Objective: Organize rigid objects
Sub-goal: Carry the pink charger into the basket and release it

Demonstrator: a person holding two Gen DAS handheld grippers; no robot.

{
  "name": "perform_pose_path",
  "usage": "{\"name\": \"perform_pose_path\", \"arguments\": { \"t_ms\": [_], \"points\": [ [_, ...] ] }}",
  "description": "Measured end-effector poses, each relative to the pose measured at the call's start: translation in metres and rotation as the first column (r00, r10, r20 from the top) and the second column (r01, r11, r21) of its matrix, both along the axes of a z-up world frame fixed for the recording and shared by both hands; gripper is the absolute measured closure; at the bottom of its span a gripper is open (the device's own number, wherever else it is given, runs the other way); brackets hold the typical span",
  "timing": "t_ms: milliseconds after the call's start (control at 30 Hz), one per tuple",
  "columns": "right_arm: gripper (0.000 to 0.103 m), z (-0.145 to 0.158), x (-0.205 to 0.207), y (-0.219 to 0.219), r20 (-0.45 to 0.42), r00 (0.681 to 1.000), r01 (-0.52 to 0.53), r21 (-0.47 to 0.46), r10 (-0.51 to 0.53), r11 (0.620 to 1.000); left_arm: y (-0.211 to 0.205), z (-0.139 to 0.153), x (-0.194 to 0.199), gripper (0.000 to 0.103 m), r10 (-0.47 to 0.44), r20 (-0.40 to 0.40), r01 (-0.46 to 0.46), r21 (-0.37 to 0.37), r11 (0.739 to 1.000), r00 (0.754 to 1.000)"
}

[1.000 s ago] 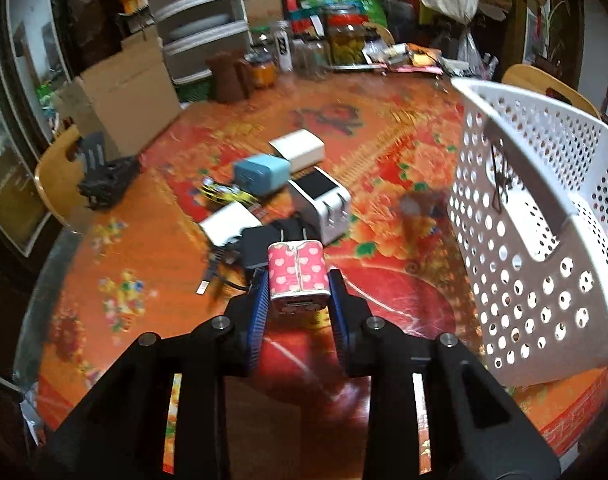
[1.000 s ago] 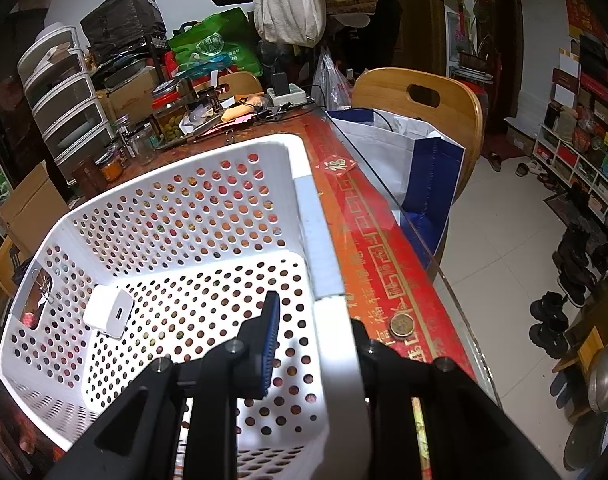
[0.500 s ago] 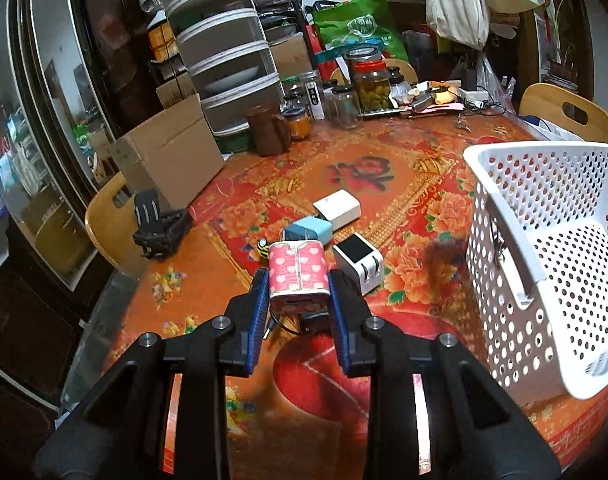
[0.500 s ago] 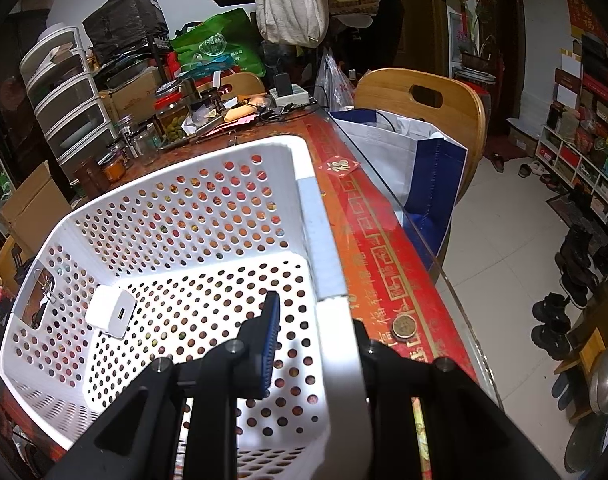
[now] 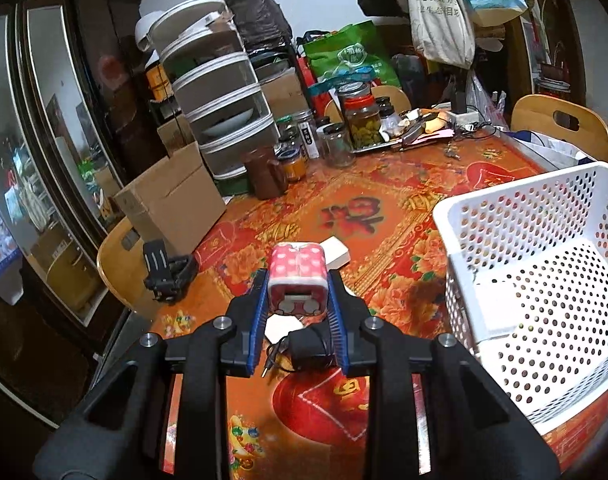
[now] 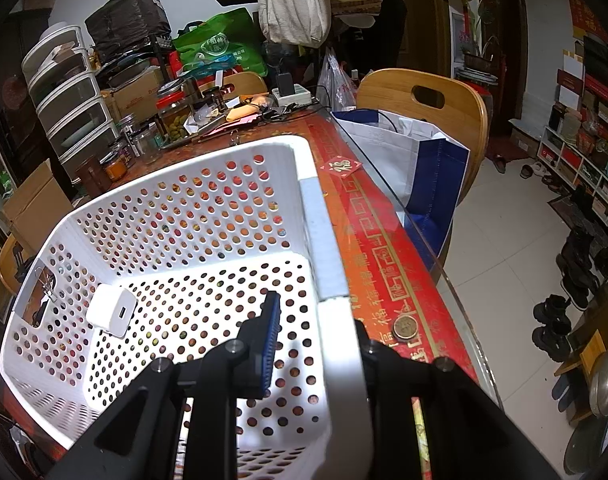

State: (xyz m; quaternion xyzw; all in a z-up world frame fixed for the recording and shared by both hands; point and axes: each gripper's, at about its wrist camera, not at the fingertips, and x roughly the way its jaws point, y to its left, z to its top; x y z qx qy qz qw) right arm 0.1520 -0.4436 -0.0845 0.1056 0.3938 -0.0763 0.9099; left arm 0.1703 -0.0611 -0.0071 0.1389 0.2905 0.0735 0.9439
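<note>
My left gripper (image 5: pixel 297 296) is shut on a pink polka-dot charger (image 5: pixel 298 270), held up above the table. Below it lie a white block (image 5: pixel 335 253), another white piece (image 5: pixel 282 326) and a black adapter with a cable (image 5: pixel 304 354). The white perforated basket (image 5: pixel 503 216) stands to the right with a white charger inside. In the right wrist view my right gripper (image 6: pixel 315 320) is shut on the basket's right wall (image 6: pixel 323 248), one finger inside and one outside. The white charger (image 6: pixel 112 314) lies on the basket floor at the left.
A cardboard box (image 5: pixel 172 200), plastic drawers (image 5: pixel 216 108), jars (image 5: pixel 361 120) and a brown jug (image 5: pixel 266 178) crowd the far side of the red floral table. A black device (image 5: pixel 168 270) sits at the left edge. A coin (image 6: pixel 404 327) lies near the glass edge; wooden chair (image 6: pixel 423 100) beyond.
My left gripper has risen with the pink charger, so the table items dropped lower in view and the basket's inside now shows. The right gripper and basket have not moved.
</note>
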Motion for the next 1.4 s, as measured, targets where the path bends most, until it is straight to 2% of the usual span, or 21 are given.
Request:
{"name": "perform_pose_path", "arguments": {
  "t_ms": [467, 633, 867, 1033, 1100, 1200, 1300, 1400],
  "points": [
    [0.082, 0.001, 0.000, 0.000, 0.005, 1.000, -0.008, 0.001, 0.008, 1.000, -0.049, 0.023, -0.001, 0.078, -0.082, 0.038, 0.080, 0.064, 0.995, 0.996],
    [0.082, 0.001, -0.001, 0.000, 0.008, 1.000, -0.011, 0.005, 0.011, 1.000, -0.079, 0.032, 0.000, 0.078, -0.137, 0.044, 0.131, 0.116, 0.985, 0.990],
    [0.082, 0.000, 0.000, -0.003, 0.008, 1.000, -0.021, 0.014, 0.021, 1.000, -0.131, 0.016, 0.011, 0.077, -0.230, -0.038, 0.233, 0.197, 0.952, 0.972],
    [0.082, 0.000, 0.000, -0.006, 0.012, 1.000, -0.027, 0.024, 0.027, 0.999, -0.164, -0.001, 0.028, 0.077, -0.264, -0.143, 0.292, 0.235, 0.927, 0.954],
    [0.082, 0.000, 0.000, -0.007, 0.014, 0.999, -0.029, 0.026, 0.029, 0.999, -0.177, -0.007, 0.037, 0.077, -0.280, -0.192, 0.322, 0.245, 0.914, 0.940],
    [0.082, 0.000, -0.001, -0.007, 0.015, 0.999, -0.032, 0.030, 0.032, 0.999, -0.198, -0.020, 0.053, 0.077, -0.315, -0.310, 0.394, 0.234, 0.889, 0.897],
    [0.082, 0.000, 0.000, -0.006, 0.015, 0.999, -0.033, 0.032, 0.033, 0.999, -0.219, -0.037, 0.075, 0.077, -0.339, -0.451, 0.457, 0.184, 0.870, 0.826],
    [0.082, -0.001, 0.000, -0.007, 0.015, 0.999, -0.033, 0.035, 0.033, 0.999, -0.230, -0.058, 0.096, 0.077, -0.338, -0.562, 0.488, 0.136, 0.862, 0.755]
  ]
}}
